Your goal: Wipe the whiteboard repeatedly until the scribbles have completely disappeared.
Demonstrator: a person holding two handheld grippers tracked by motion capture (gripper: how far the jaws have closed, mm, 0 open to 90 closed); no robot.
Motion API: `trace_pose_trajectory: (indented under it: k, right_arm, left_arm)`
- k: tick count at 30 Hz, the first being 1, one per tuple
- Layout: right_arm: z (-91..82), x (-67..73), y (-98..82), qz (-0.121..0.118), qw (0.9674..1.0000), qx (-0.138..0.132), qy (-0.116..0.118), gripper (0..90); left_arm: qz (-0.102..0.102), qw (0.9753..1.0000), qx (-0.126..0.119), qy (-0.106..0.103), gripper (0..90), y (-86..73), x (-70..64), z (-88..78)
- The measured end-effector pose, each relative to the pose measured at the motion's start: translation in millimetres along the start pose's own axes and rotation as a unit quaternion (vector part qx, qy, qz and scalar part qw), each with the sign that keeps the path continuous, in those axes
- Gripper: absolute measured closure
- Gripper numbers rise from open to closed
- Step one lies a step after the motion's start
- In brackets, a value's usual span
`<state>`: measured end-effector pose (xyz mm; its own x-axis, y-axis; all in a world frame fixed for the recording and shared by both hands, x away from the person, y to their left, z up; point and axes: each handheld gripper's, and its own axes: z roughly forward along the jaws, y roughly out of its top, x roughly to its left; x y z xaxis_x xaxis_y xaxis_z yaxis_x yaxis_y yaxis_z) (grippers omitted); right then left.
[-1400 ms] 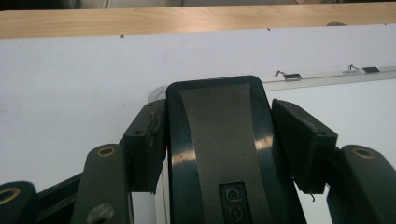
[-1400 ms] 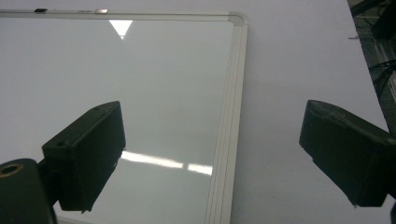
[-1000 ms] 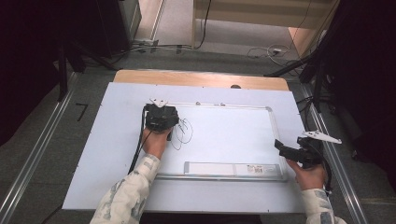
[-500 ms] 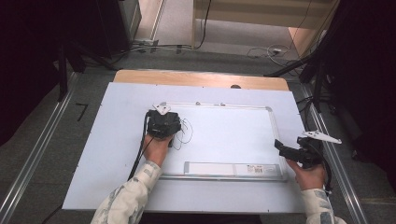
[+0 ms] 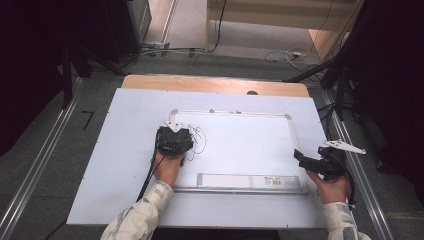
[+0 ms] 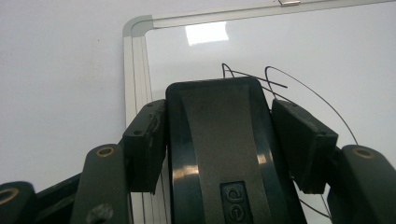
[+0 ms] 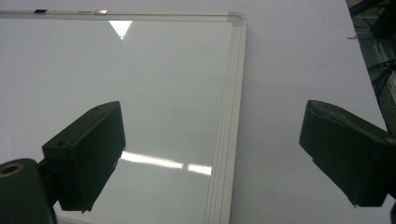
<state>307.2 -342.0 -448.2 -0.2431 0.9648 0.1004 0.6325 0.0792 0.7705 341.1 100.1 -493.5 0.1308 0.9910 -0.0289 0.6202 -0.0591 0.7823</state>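
between the pads of the left gripper (image 6: 224, 154) sits a black eraser (image 6: 219, 154), clenched on both sides, its front edge lying on the whiteboard (image 6: 299, 56) over thin black scribbles (image 6: 280, 86). off to the side, the right gripper (image 7: 212, 158) hangs with jaws spread wide and empty, straddling the whiteboard's far side frame above the pale table (image 5: 135, 115).
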Motion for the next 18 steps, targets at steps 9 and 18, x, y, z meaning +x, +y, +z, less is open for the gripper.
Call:
trace_pose_trajectory:
  k: [9, 18]
  right_arm:
    - [0.8, 1.5, 0.6, -0.003, 1.0000, 0.000, 0.001, 5.9]
    - [1.0, 1.4, 0.8, -0.003, 1.0000, -0.001, 0.001, 5.9]
  left_arm:
    - [0.020, 0.9997, 0.002, -0.013, 39.4, -2.3, -18.5, -2.5]
    - [0.018, 0.9997, 0.001, -0.015, 39.4, -1.5, -30.6, -0.9]
